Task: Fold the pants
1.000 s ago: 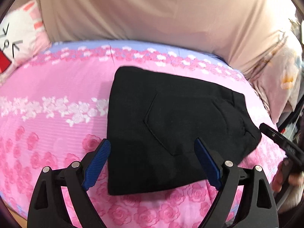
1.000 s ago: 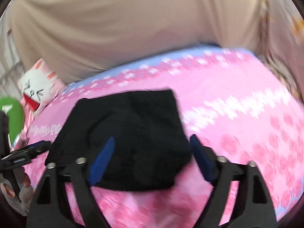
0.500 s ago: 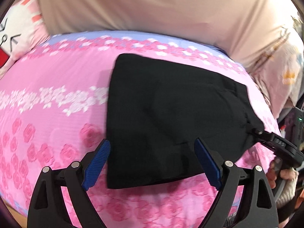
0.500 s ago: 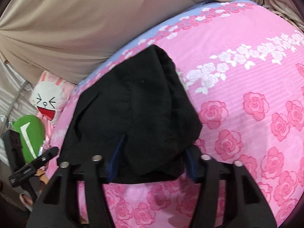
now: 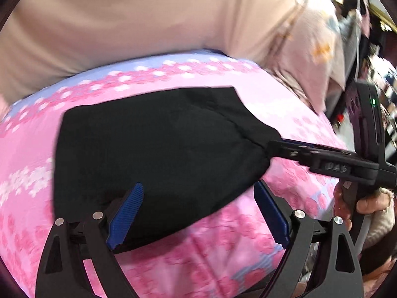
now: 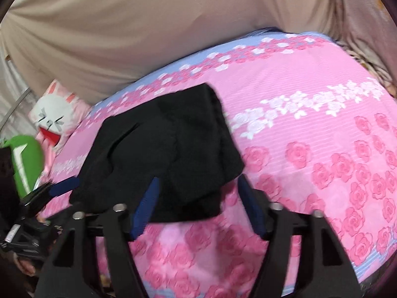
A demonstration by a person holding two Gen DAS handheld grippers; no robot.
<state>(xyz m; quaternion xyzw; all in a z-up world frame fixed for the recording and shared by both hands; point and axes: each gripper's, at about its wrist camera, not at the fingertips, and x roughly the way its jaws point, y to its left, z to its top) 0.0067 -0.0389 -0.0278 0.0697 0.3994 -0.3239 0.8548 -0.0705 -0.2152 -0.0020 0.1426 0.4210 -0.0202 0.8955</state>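
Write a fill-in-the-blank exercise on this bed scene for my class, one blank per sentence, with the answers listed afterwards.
1. The folded pants are ___ in colour.
2. They lie on a pink bedcover printed with ___.
3. The jaws of the left gripper stand ___, gripping nothing.

Missing words: black; roses; open

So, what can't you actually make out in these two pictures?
Right wrist view: whether the right gripper, whose jaws have just been closing around the folded black pants, already pinches them; motion blur.
Left wrist view: the pants' near corner, behind the left gripper's finger.
Right wrist view: the green plastic object, cut off by the left edge.
Left wrist view: the room's clutter at right, blurred.
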